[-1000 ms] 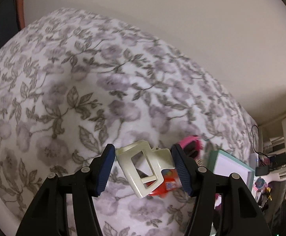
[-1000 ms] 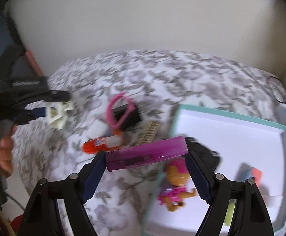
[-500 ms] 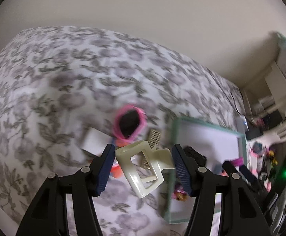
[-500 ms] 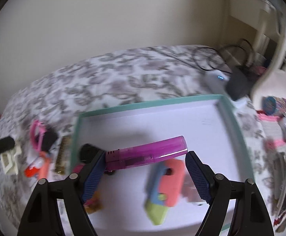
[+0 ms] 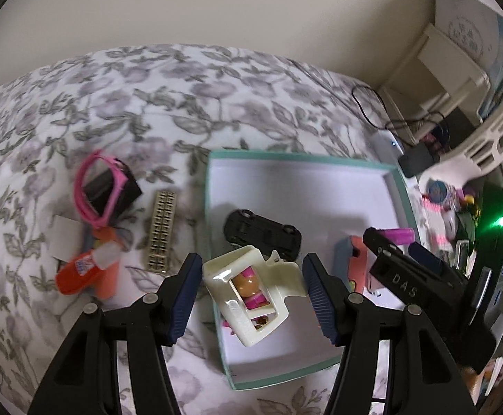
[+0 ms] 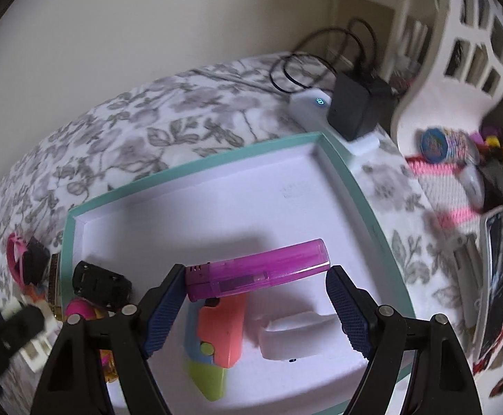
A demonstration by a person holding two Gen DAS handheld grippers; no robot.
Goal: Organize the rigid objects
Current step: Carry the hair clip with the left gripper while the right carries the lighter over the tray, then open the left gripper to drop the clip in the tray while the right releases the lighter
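My left gripper (image 5: 251, 287) is shut on a cream hair claw clip (image 5: 279, 273), which hangs over the near-left corner of the teal-rimmed white tray (image 5: 286, 157). In the tray lie a black toy car (image 5: 262, 233), a small pink doll (image 5: 248, 285) seen through the clip, and a coral, blue and green toy (image 6: 217, 342). My right gripper (image 6: 256, 276) is shut on a purple lighter (image 6: 258, 269), gripped end to end above the middle of the tray (image 6: 196, 169). A white block (image 6: 296, 332) lies under it.
Left of the tray on the floral bedcover (image 5: 147, 97) lie a pink band round a black box (image 5: 102, 186), a gold comb piece (image 5: 161, 228) and an orange tube (image 5: 85, 269). A black charger (image 6: 358, 103), a white basket (image 6: 459, 52) and clutter crowd the right.
Both grippers have swung right from over the bedcover to over the tray and rolled, each keeping its hold. The right gripper arrived first, and the left followed.
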